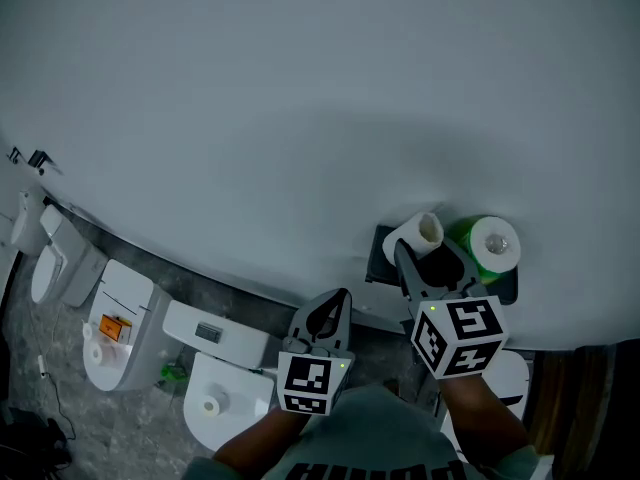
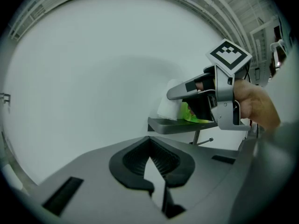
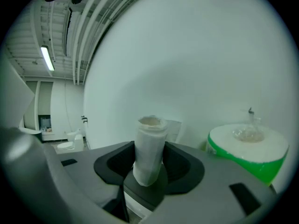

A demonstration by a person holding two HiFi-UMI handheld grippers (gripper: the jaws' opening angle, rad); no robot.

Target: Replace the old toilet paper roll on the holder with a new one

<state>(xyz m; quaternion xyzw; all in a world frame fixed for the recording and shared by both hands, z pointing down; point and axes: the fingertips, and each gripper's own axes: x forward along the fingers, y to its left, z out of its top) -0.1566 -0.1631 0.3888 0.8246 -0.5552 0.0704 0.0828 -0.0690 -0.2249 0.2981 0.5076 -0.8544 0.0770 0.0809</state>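
My right gripper is clamped on the old toilet paper roll, which is worn almost to the core and stands upright between the pads. The green-wrapped new roll sits just to that gripper's right, on the dark holder shelf fixed to the white wall. My left gripper is off to the right one's left and not touching it, jaws together and empty, with the shelf ahead and to its right.

light: dim, bluish | edges: fisheye-warped, dark corners | focus: soft
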